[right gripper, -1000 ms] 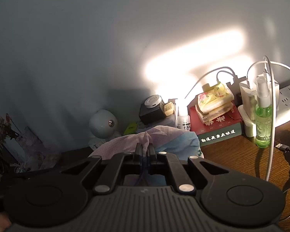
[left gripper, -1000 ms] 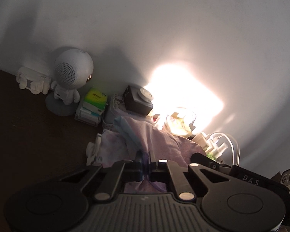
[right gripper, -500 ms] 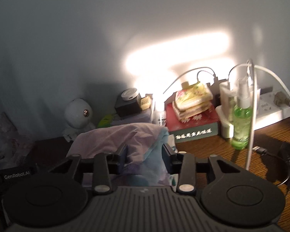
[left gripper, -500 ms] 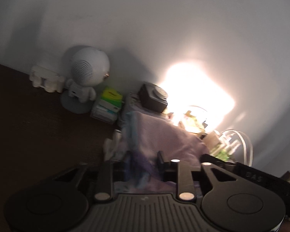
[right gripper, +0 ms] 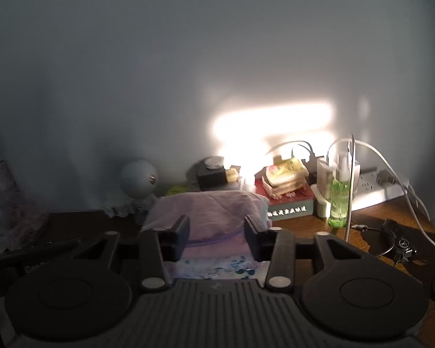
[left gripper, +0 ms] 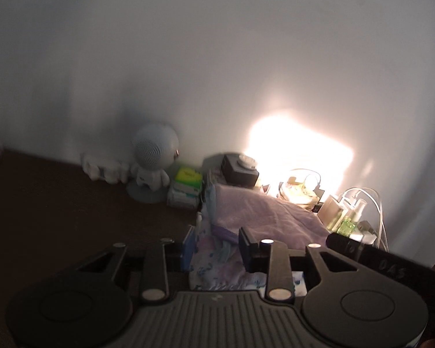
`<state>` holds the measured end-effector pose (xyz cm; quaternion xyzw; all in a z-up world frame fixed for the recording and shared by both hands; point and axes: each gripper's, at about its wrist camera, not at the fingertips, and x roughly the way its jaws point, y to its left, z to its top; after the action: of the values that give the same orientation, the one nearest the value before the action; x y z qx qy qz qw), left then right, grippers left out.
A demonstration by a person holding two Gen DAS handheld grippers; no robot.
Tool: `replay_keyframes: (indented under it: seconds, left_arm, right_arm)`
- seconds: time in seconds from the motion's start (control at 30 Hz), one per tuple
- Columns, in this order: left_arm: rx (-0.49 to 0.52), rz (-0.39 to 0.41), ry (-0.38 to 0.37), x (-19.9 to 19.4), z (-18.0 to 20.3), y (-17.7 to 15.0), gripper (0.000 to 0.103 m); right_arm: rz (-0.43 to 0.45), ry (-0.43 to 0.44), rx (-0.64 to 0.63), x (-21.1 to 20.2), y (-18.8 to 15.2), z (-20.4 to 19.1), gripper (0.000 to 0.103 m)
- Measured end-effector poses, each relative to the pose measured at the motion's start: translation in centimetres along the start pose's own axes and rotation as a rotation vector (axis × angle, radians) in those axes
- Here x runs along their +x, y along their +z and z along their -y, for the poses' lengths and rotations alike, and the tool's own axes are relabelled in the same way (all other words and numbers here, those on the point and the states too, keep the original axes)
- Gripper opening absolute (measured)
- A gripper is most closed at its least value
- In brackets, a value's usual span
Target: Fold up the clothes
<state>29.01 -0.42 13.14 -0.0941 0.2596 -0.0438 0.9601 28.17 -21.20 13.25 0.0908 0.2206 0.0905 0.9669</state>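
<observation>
Now, clothes: the lilac garment (right gripper: 214, 211) lies as a compact, doubled bundle on the brown desk (right gripper: 310, 226), low in the middle of the frame, on top of a flower-printed cloth (right gripper: 217, 268).
Likely reason: the bundle sits flat with a straight near edge, so it fits a fold just laid down, or one waiting for another fold; the pictures do not settle which.
Left gripper (left gripper: 216, 249): its fingers stand wide apart, one on each side of the cloth edge, and they pinch nothing.
Right gripper (right gripper: 216, 236): also spread wide, the bundle shows between its fingers, and no cloth is held.
Why so: both tools point at the near edge, probably because the cloth is handled from there.
Left view only: a light blue layer (left gripper: 210, 203) at the left side of the bundle, and the grille of the round white speaker figure (left gripper: 153, 156) at middle left.
Right view only: the green spray bottle (right gripper: 340, 200), the red box (right gripper: 290, 200) and the white power strip (right gripper: 380, 188) at middle right, close to the bundle.
Hidden: the far edge of the bundle.
</observation>
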Motion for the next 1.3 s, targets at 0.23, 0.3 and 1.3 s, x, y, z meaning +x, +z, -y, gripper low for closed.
replay_keyframes:
  seconds: [0.23,0.3,1.3]
  left_arm:
    - [0.123,-0.050,0.069,-10.9,-0.5,-4.2,0.064]
    - [0.147,-0.087,0.078,-13.3,-1.0,-6.9,0.085]
    - [0.130,-0.195,0.205,-18.8,-3.7,-22.9,0.103]
  right_arm:
    - [0.006,0.088,0.016,-10.3,-2.7,-3.1,0.100]
    - [-0.033,0.101,0.015,-12.9,-5.6,-3.3,0.103]
    - [-0.272,-0.065,-0.196,-16.4,-23.5,-6.3,0.103]
